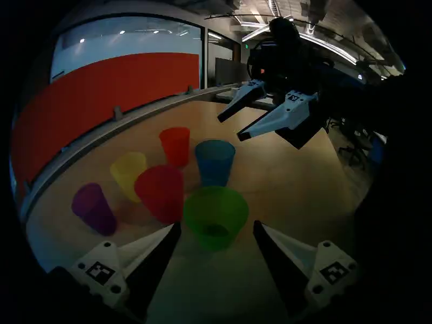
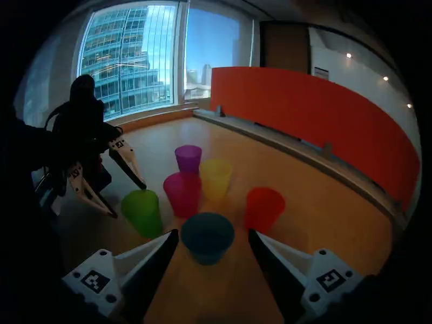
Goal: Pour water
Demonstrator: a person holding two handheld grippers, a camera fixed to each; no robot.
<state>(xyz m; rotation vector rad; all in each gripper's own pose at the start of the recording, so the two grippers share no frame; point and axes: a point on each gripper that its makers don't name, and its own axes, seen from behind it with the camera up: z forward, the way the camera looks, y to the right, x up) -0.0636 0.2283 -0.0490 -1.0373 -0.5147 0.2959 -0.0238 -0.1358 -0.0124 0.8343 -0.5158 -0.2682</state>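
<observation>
Six plastic cups stood upright in a loose cluster on the wooden desk. In the left gripper view the left gripper had its fingers spread wide, one to each side of the green cup — near it but apart from it, gripping nothing. From the green cup, the blue cup stood just beyond at 12 o'clock and the pink-red cup just beside it at 10 o'clock. The orange-red cup was farther off at 11 o'clock, the yellow cup was behind the pink-red one, and the purple cup was out at 9 o'clock. The right gripper hung above the desk at 1 o'clock, beyond the blue cup, its fingers parted.

In the right gripper view the right gripper also had its fingers wide — the blue cup sat between their tips and touched neither. The green cup stood at 9 o'clock of the blue one, and the left gripper's fingers reached toward it from 9 o'clock, held by a person. Whether any cup held water could not be told.
</observation>
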